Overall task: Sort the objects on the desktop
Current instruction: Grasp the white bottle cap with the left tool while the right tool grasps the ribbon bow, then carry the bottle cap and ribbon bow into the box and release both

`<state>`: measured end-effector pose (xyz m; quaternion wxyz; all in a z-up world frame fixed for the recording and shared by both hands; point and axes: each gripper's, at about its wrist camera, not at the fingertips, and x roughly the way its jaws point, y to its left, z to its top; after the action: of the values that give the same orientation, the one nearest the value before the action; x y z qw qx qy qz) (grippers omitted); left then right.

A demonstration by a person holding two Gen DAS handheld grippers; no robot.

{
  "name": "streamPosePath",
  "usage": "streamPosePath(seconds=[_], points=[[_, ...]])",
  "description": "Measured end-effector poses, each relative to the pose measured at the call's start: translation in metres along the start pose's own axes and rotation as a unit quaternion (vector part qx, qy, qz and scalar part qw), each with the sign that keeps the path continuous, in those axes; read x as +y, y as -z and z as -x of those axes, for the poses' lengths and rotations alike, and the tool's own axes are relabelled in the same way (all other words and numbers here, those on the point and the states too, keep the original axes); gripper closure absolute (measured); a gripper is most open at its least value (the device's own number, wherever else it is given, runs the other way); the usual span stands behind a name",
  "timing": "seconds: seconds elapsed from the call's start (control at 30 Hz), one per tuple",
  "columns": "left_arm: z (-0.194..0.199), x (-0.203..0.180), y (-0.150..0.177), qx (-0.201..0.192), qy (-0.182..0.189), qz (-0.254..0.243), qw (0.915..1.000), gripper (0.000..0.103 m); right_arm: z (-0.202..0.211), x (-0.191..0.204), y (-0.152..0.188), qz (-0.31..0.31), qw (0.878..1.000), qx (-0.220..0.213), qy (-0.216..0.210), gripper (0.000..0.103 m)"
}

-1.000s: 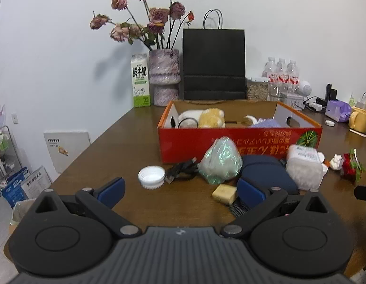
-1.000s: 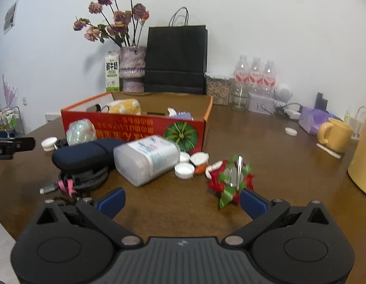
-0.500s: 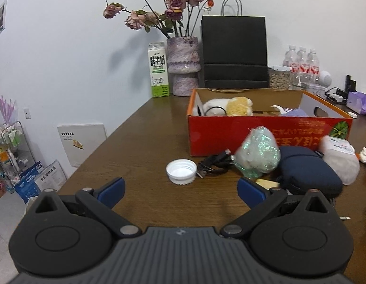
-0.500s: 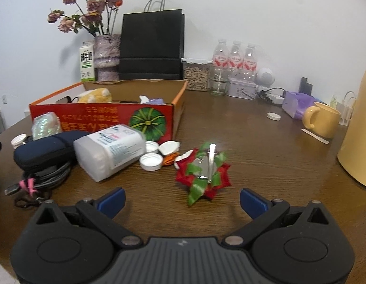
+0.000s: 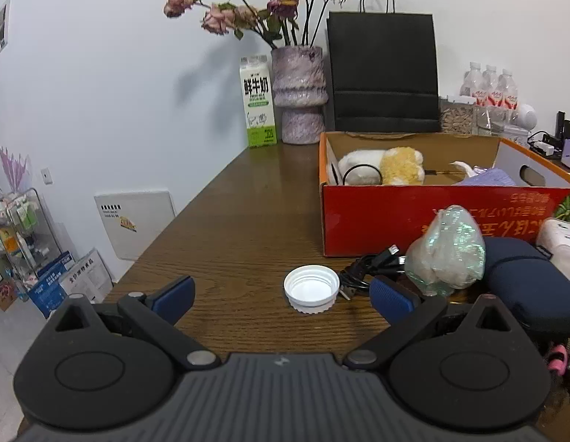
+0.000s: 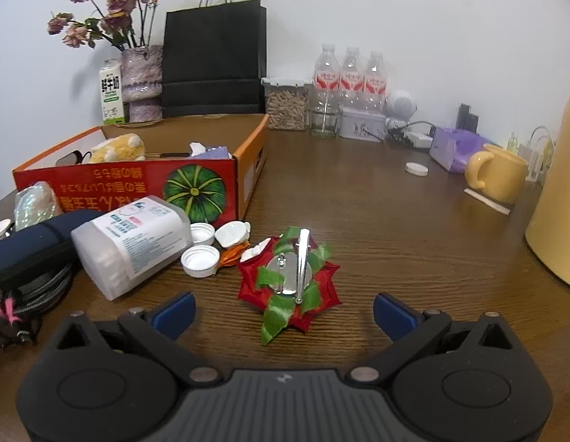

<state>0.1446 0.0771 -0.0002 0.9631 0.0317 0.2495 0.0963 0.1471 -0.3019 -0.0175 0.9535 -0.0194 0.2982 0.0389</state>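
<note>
Red box, left wrist view: cardboard box (image 5: 432, 217) sits open on the wooden table (image 5: 248, 221); plush toy (image 5: 380, 171) and some purple paper already inside, so I judge sorting started, far from done.
Left gripper: my left gripper (image 5: 281, 294) has jaws spread wide, holding nothing, low over the table.
Cap: white bottle cap (image 5: 311, 288) lies open side up between the blue fingers, untouched; probably my next pick.
Left clutter: black cable (image 5: 366, 269), shiny wrapped bundle (image 5: 447, 250), navy pouch (image 5: 528, 287) all outside the box, crowded against its front wall.
Right wrist view, right gripper: my right gripper (image 6: 283, 311) also wide open, empty.
Bow: red-green ribbon bow (image 6: 290, 280) with a metal clip lies on the table just ahead, between the fingers, not gripped.
Right clutter: plastic swab tub (image 6: 130, 243) on its side, loose white caps (image 6: 200, 258) just beside it, near the box front.
Far side: another small cap (image 6: 416, 168) near the yellow mug (image 6: 496, 176); can't tell if the mug counts.
Left to do: nearly everything in front of the box.
</note>
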Motion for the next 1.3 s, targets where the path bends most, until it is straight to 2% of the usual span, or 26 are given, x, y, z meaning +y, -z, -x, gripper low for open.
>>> streamPosePath(seconds=[0.17,0.27,0.33,0.4,0.47,0.67,0.7,0.73,0.77,0.8,0.83,0.87,1.07,1.3], points=[[-0.016,0.002,-0.003,0.008,-0.001,-0.005,1.0,0.0,-0.008,-0.003,-0.005,-0.005,1.0,0.002,0.004,0.0],[-0.027,0.005,-0.004,0.023,0.011,0.002,0.9997,0.0,-0.011,-0.003,-0.007,-0.005,1.0,-0.002,0.005,0.002],[-0.031,0.009,-0.006,0.026,0.016,0.012,0.9995,0.003,-0.012,-0.002,-0.007,-0.004,1.0,-0.004,0.008,0.003],[-0.035,0.008,-0.007,0.03,0.014,0.009,0.9994,0.013,-0.014,-0.001,-0.008,0.0,1.0,-0.005,0.011,0.003],[-0.038,0.008,-0.008,0.036,0.02,0.01,0.9991,0.018,-0.015,0.0,-0.009,0.001,1.0,-0.006,0.011,0.006],[-0.041,0.008,-0.009,0.038,0.033,0.011,0.9986,0.02,-0.017,-0.001,-0.01,-0.004,1.0,-0.006,0.004,0.01],[-0.042,0.007,-0.01,0.038,0.035,0.01,0.9986,0.023,-0.017,-0.002,-0.01,-0.005,1.0,-0.007,0.003,0.011],[-0.042,0.006,-0.01,0.037,0.038,0.008,0.9985,0.025,-0.016,-0.002,-0.009,-0.006,1.0,-0.007,0.001,0.016],[-0.042,0.005,-0.01,0.038,0.04,0.007,0.9984,0.033,-0.016,-0.003,-0.009,-0.009,1.0,-0.008,-0.003,0.023],[-0.044,0.004,-0.01,0.045,0.042,0.003,0.9981,0.044,-0.016,-0.004,-0.009,-0.012,1.0,-0.008,-0.008,0.025],[-0.046,0.004,-0.009,0.053,0.045,0.004,0.9976,0.051,-0.016,-0.005,-0.008,-0.014,1.0,-0.007,-0.011,0.033],[-0.049,0.005,-0.009,0.062,0.052,0.008,0.9967,0.062,-0.015,-0.005,-0.008,-0.017,1.0,-0.008,-0.014,0.044],[-0.043,0.007,-0.007,0.053,0.061,0.019,0.9966,0.062,-0.007,-0.008,-0.004,-0.026,0.999,-0.026,-0.027,0.06],[-0.025,0.012,-0.015,0.023,0.054,0.026,0.9979,0.062,0.003,-0.006,-0.004,-0.023,0.998,-0.044,-0.037,0.068]])
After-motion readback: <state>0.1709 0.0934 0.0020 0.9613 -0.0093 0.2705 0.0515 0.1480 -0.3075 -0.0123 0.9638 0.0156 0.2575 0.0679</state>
